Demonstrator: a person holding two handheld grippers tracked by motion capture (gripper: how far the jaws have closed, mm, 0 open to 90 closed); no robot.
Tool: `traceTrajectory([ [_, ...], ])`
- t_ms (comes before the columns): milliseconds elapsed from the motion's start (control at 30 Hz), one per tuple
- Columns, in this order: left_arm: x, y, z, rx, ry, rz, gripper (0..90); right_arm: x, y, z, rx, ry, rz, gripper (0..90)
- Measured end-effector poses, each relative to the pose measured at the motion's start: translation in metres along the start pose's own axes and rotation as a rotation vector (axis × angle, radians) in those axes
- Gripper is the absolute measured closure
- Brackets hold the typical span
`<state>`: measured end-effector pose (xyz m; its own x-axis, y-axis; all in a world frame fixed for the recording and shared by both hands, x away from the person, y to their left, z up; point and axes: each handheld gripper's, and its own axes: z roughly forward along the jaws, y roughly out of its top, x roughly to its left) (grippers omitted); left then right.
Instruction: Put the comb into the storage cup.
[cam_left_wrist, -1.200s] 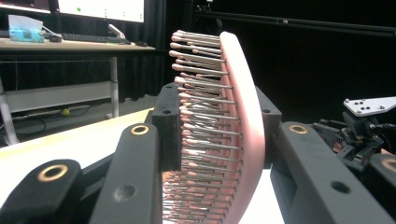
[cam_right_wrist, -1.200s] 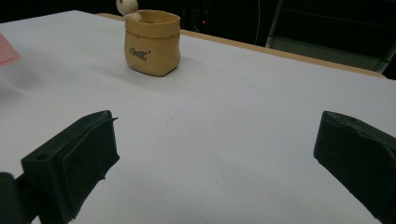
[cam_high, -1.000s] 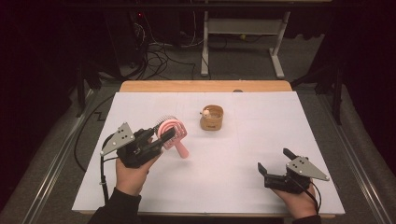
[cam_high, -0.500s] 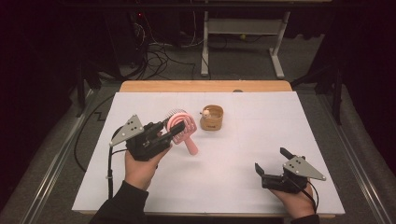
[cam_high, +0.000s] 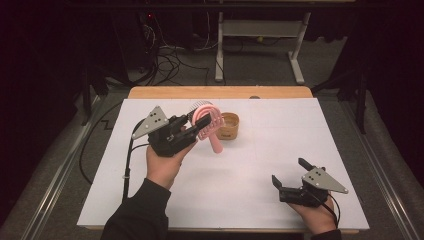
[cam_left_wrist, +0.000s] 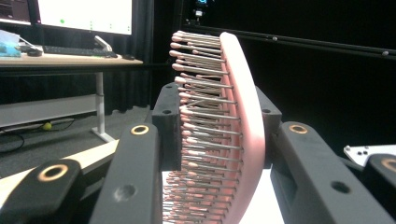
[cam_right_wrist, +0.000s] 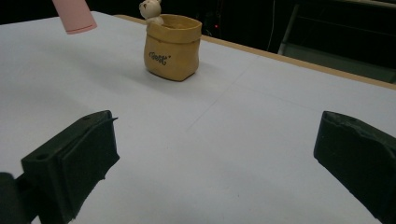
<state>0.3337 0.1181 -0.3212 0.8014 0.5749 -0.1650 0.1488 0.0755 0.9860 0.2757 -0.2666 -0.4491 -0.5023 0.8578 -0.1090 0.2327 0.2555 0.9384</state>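
I have the pink hairbrush (cam_high: 206, 123) clamped in my left gripper (cam_high: 192, 129), lifted clear of the table (cam_high: 150, 200) and hanging just beside the little tan pot (cam_high: 229, 125) with the bear figure at its rim. In the left gripper view the jaws press on the brush head from both sides, one on the smooth pink back, the other in among the bristles (cam_left_wrist: 201, 135). The handle points down and away towards the pot; its rounded end shows at the top of the right gripper view (cam_right_wrist: 74, 16).

I judge the brush to be light, with a stiff plastic back and handle. The bristles are thin pins with small ball tips, and they look springy, so the jaw on that side has a yielding seat; the head could twist or creep if I swing it fast. The plastic back looks smooth and may be a bit slippery. A firmer hold would be across the edges of the head or on the handle near the neck, where both sides are hard.

The pot looks like glazed ceramic, small and easy to tip, so the handle should go in gently.

My right gripper (cam_high: 290, 181) rests low on the table near the front edge, jaws spread wide with nothing between them.
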Motion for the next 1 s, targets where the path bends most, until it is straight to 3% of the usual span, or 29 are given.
traceTrajectory([
  [167,0.004,0.003,0.014,0.001,0.004,-0.023,63.6,-0.001,0.0,-0.001,-0.005,0.002,0.012,0.0],
  [333,0.007,0.007,0.028,0.01,0.004,-0.015,63.6,-0.001,0.0,-0.001,-0.009,0.0,0.005,0.0],
  [667,0.018,0.015,0.045,-0.012,0.02,-0.053,63.6,-0.002,0.0,-0.002,-0.015,-0.001,0.009,0.1],
  [1000,0.024,0.026,0.061,-0.009,0.041,-0.034,63.6,-0.002,0.0,-0.003,-0.016,-0.001,0.011,0.1],
])
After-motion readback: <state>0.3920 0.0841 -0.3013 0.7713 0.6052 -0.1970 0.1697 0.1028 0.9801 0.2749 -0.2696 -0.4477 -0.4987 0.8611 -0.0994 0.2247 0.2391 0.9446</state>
